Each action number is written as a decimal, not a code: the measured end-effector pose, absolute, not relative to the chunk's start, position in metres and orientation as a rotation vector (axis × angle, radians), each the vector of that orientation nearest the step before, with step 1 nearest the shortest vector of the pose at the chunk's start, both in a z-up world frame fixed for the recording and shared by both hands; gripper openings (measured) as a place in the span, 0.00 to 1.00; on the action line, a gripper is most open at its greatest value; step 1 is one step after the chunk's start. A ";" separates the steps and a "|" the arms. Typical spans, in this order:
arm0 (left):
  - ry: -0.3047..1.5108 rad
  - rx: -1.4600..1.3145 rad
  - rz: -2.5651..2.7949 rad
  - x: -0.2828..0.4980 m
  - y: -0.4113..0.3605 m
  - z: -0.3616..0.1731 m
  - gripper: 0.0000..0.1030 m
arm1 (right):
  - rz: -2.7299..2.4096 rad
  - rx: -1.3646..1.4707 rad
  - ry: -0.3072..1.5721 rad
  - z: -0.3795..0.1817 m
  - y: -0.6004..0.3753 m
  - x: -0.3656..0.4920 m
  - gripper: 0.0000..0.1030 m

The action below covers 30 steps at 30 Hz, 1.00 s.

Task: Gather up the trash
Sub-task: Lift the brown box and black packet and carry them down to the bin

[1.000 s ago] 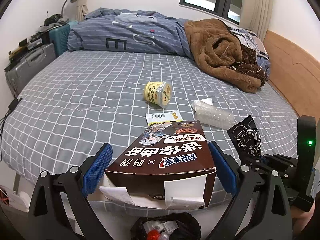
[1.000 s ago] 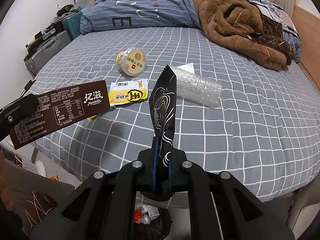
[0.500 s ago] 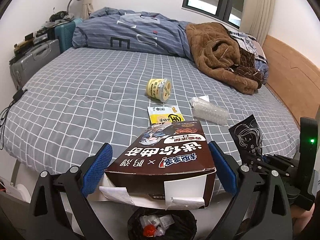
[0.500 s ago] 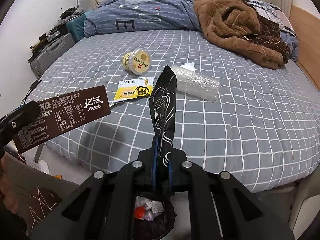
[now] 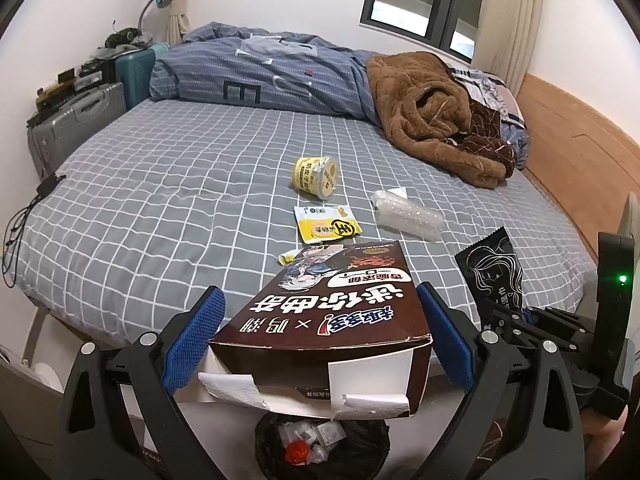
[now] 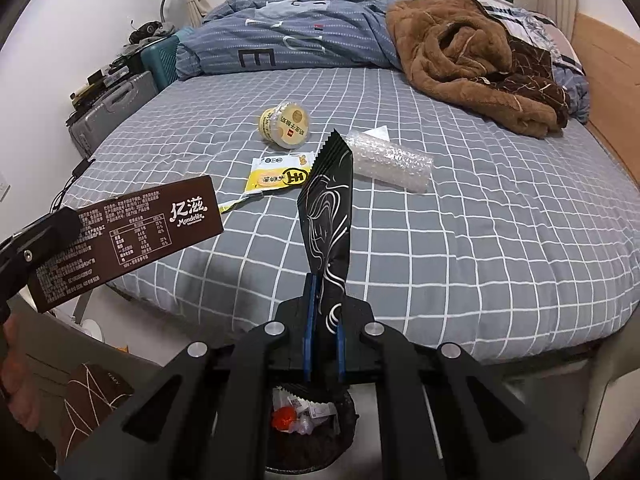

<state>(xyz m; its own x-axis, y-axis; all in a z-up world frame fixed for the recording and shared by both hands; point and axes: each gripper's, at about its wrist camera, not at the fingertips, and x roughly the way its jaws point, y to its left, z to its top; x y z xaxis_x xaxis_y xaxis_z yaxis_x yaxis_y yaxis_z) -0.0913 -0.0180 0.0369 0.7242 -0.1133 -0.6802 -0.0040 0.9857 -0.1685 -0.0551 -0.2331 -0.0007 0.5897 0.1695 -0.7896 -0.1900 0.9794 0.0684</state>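
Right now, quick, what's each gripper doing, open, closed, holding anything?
Left gripper: closed on the brown box, one pad on each side.
Right gripper: closed on the black wrapper.

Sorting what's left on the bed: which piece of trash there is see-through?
The crumpled bubble wrap, right of the yellow sachet. The grid sheet shows through it; the sachet and the tipped yellow cup are opaque and printed.

Left gripper (image 5: 320, 336): jaws spread wide, blue pads (image 5: 192, 336) pressed against both sides of a held item, pointing downward at an angle. Right gripper (image 6: 323, 340): jaws nearly closed, clamping a thin item, also angled downward.
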 end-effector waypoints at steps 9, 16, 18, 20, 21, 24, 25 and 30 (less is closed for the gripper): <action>0.757 -0.163 -0.094 -0.124 -0.025 0.036 0.90 | 0.207 -0.026 0.906 0.004 -0.231 -0.086 0.08; 0.757 -0.169 -0.102 -0.148 -0.024 0.036 0.90 | 0.204 -0.035 0.896 0.008 -0.230 -0.109 0.08; 0.757 -0.166 -0.102 -0.154 -0.025 0.037 0.90 | 0.205 -0.033 0.895 0.009 -0.230 -0.116 0.08; 0.758 -0.164 -0.104 -0.159 -0.025 0.038 0.90 | 0.205 -0.029 0.894 0.010 -0.230 -0.121 0.08; 0.758 -0.163 -0.106 -0.163 -0.026 0.038 0.90 | 0.205 -0.028 0.893 0.010 -0.230 -0.125 0.08; 0.759 -0.166 -0.116 -0.172 -0.025 0.039 0.90 | 0.206 -0.025 0.892 0.011 -0.231 -0.133 0.08; 0.761 -0.165 -0.120 -0.175 -0.025 0.039 0.90 | 0.207 -0.022 0.892 0.011 -0.232 -0.135 0.08; 0.772 -0.162 -0.131 -0.189 -0.025 0.034 0.90 | 0.211 -0.022 0.893 0.011 -0.230 -0.147 0.08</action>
